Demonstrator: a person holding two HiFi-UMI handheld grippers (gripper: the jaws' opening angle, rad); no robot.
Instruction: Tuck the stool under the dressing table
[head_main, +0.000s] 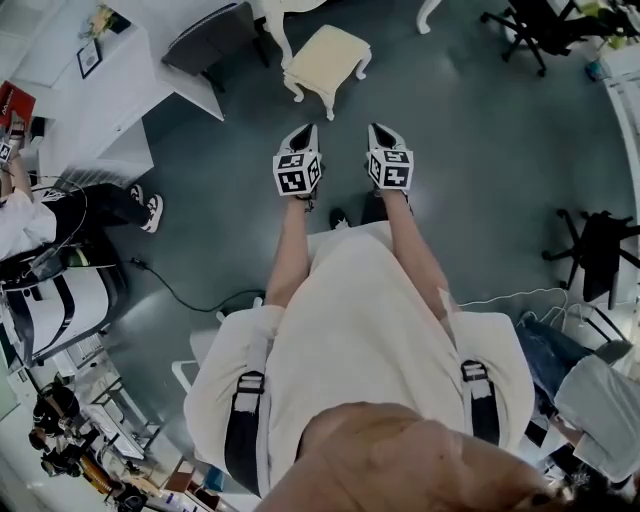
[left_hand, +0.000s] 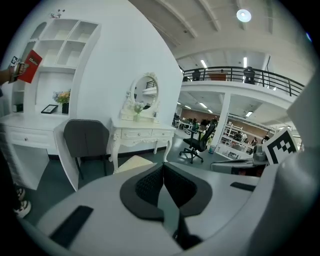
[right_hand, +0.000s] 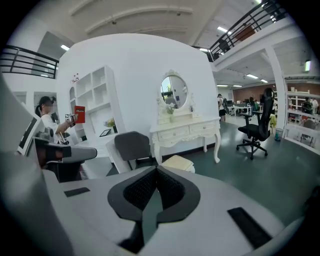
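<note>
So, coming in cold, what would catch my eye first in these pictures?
The left hand-held gripper and right hand-held gripper, patterned in black-and-white squares, are held out side by side at the head view's middle, both shut and empty. Just beyond them stands a cream stool, out in front of the white dressing table with its oval mirror.

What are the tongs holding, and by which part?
Nothing. The left tongs and right tongs are shut and empty, short of the cream cushioned stool.
</note>
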